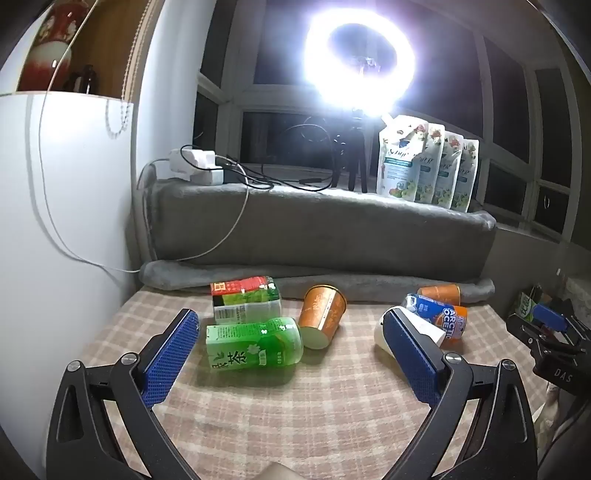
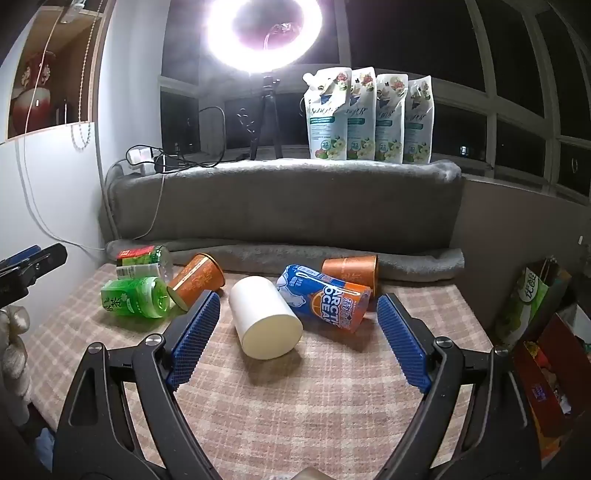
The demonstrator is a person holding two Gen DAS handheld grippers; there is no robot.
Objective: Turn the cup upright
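A white cup (image 2: 263, 320) lies on its side on the checked cloth, its flat end toward the camera; in the left wrist view it (image 1: 424, 328) is half hidden behind my right finger. An orange cup (image 2: 197, 278) (image 1: 323, 314) lies on its side left of it. A second orange cup (image 2: 352, 271) (image 1: 439, 292) lies at the back by the grey blanket. My right gripper (image 2: 297, 328) is open, empty, its fingers either side of the white cup and short of it. My left gripper (image 1: 290, 354) is open, empty, before the green bottle (image 1: 255, 345).
A blue-orange Arctic Ocean can (image 2: 325, 299) lies touching the white cup's right side. Two green tea bottles (image 2: 135, 295) (image 2: 144, 260) lie at the left. A rolled grey blanket (image 2: 280, 206) borders the back. A ring light (image 2: 264, 33) and pouches (image 2: 367, 114) stand behind. Boxes (image 2: 546, 369) stand at the right.
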